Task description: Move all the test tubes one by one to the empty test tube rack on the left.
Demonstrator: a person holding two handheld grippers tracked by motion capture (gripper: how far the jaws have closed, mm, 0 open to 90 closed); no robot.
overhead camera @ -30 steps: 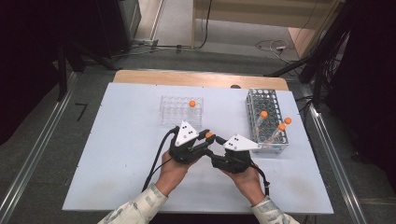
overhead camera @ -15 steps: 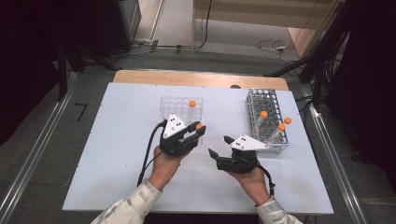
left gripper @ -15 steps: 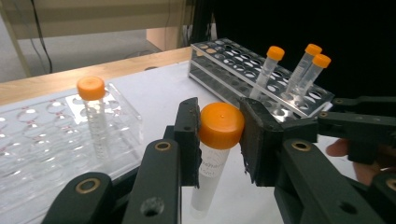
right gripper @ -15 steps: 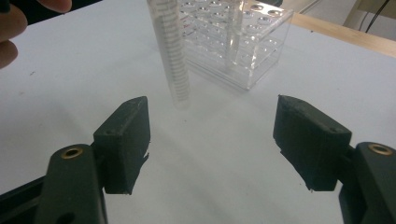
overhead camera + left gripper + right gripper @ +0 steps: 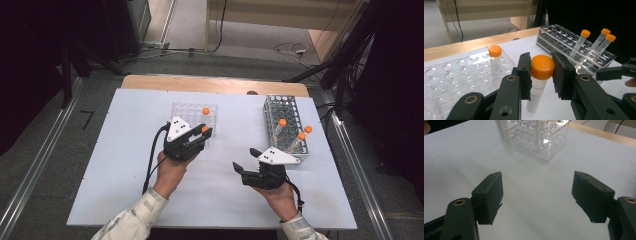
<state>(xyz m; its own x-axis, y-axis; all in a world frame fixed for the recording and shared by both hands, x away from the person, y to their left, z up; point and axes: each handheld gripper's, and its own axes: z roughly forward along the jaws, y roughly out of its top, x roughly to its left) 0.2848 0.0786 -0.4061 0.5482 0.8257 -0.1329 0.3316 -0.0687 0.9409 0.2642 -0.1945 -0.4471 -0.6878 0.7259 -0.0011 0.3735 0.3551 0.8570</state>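
Left gripper [image 5: 541, 72] clamped on orange-cap tube [image 5: 539, 82], just by clear rack [image 5: 194, 116], prob. to drop in a hole. Right gripper [image 5: 537, 200] jaws just spread apart, nothing between; job handed over.

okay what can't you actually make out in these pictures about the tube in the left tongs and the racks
- Held tube: its printed label is blurred and half behind a pad in the left gripper view; its contents cannot be told.
- Clear rack: near edge is hidden by the left tongs in the high view.
- Mesh rack: the wells are too small to count.
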